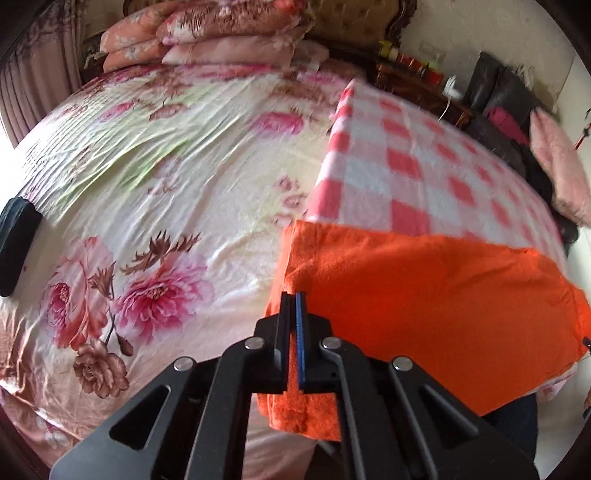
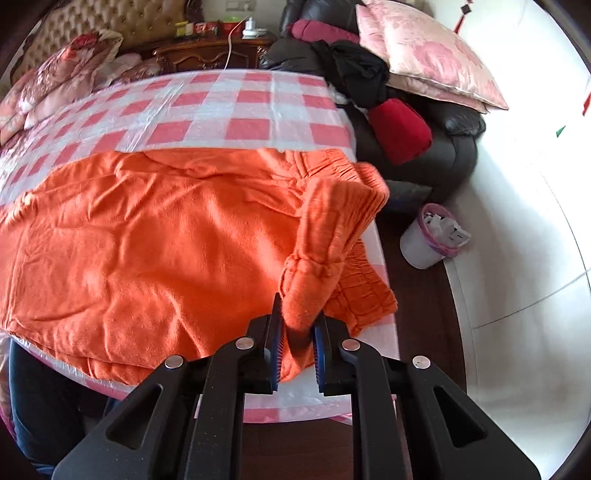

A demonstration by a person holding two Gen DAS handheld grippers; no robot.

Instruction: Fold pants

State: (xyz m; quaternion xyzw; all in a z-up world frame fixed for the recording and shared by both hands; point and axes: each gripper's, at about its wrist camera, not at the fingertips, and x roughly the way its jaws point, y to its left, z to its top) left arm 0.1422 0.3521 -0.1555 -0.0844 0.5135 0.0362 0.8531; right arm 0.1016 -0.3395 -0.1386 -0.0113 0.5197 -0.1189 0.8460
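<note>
The orange pants [image 2: 147, 236] lie spread across the red-and-white checked cloth [image 2: 207, 107] on the bed. My right gripper [image 2: 298, 317] is shut on a bunched fold of the elastic waistband [image 2: 325, 229] and holds it lifted above the near right edge. In the left wrist view the pants [image 1: 424, 302] stretch to the right. My left gripper [image 1: 294, 299] is shut on the pants' left edge, with a strip of orange fabric pinched between the jaws and hanging below them.
A floral bedsheet [image 1: 147, 177] covers the bed to the left, with stacked quilts [image 1: 207, 33] at the headboard. A dark sofa with clothes and a pink pillow [image 2: 417, 48] stands right of the bed. A white bin [image 2: 428, 240] sits on the floor.
</note>
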